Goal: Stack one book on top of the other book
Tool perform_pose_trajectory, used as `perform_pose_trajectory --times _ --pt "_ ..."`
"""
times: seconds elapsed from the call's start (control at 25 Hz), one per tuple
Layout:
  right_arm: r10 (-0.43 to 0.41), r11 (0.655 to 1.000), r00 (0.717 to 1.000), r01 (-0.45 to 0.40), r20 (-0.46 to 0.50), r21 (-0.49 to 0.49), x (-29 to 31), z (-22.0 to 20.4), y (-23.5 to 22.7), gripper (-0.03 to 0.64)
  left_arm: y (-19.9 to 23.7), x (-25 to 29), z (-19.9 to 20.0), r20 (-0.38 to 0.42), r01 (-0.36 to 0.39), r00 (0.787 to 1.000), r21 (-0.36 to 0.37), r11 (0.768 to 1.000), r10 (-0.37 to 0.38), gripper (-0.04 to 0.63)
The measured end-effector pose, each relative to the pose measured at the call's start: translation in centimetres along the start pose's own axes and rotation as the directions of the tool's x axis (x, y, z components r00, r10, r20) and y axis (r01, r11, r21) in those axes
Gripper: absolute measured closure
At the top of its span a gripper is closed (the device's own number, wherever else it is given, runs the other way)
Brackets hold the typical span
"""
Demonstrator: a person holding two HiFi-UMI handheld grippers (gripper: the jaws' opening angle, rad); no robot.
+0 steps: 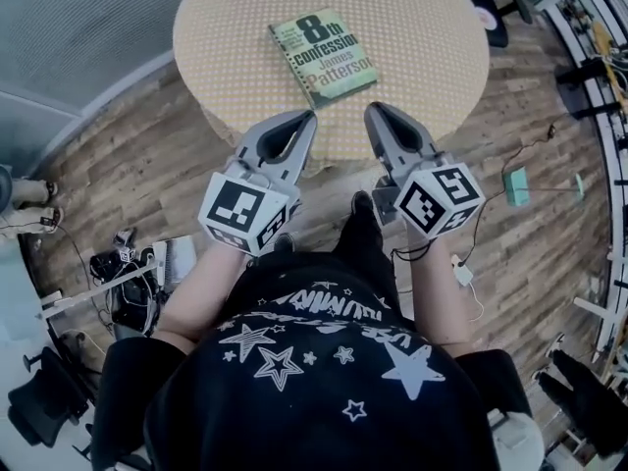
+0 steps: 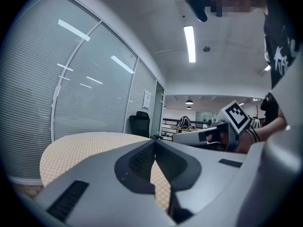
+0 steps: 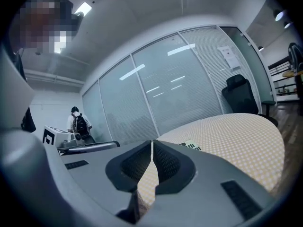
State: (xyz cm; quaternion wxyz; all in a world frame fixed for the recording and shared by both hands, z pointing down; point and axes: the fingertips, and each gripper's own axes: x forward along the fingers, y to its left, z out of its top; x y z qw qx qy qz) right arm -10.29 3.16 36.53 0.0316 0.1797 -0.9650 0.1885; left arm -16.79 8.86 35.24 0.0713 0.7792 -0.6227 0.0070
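Closest in the head view is the person's black T-shirt printed with white stars [image 1: 324, 361], with both forearms reaching forward from it. Each hand holds a grey plastic two-jaw tool with a black-and-white marker cube at its rear. The left gripper [image 1: 309, 116] and the right gripper [image 1: 373, 109] sit side by side, apart from each other. Both have their jaws pressed together with nothing between them, as each gripper's own view shows. Below them lies a brown wood-plank floor [image 1: 147, 175], with a small teal box [image 1: 516, 186] on it off to the right. The gripper tips show against the near part of a round table covered in yellow dotted cloth [image 1: 422, 27]. Farther back on it, left of centre and clear of both grippers, lies a green paperback book [image 1: 323, 55], cover up and at a slant. Whether a second book lies beneath it cannot be told.
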Motion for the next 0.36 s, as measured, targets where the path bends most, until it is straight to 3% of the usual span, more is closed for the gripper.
perform_pose_trajectory --times 0.36 --pt "-0.114 0.993 0.992 0.112 0.052 0.044 -4.0 -2.3 5.6 0.583 -1.6 -6.9 0.8 0.017 0.085 0.996 0.020 0.996 -0.085 0.588"
